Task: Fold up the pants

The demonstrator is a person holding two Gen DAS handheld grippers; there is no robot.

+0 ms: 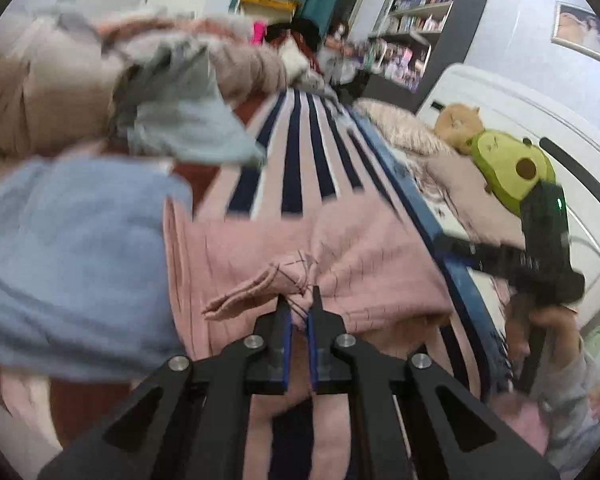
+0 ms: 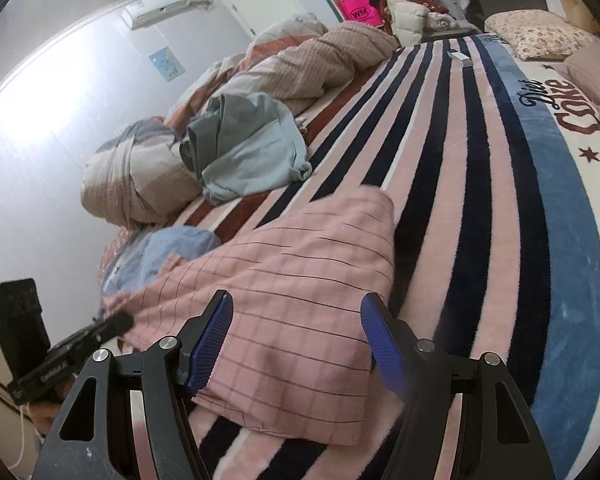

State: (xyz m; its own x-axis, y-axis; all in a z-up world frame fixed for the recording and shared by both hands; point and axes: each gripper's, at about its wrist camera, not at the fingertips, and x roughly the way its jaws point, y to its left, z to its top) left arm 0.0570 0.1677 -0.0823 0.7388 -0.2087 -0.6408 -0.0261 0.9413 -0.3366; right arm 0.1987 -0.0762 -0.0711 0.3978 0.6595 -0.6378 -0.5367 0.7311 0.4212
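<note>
The pink checked pants (image 1: 360, 248) lie bunched on the striped blanket (image 1: 300, 152). My left gripper (image 1: 300, 298) is shut on a raised, pinched fold at the near edge of the pants, and the cloth puckers around its tips. In the right wrist view the same pants (image 2: 300, 264) spread out as a slanted sheet. My right gripper (image 2: 297, 308) is open, its blue pads (image 2: 212, 340) standing wide apart above the near part of the pants without pressing on them. The left gripper's finger (image 2: 112, 324) shows at the pants' left edge.
A light blue garment (image 2: 252, 148) and a rolled duvet (image 2: 140, 176) lie at the back left of the bed. Another blue cloth (image 1: 68, 260) sits left of the pants. A green plush toy (image 1: 512, 168), pillows (image 2: 536, 36) and a bookshelf (image 1: 420, 20) are on the right.
</note>
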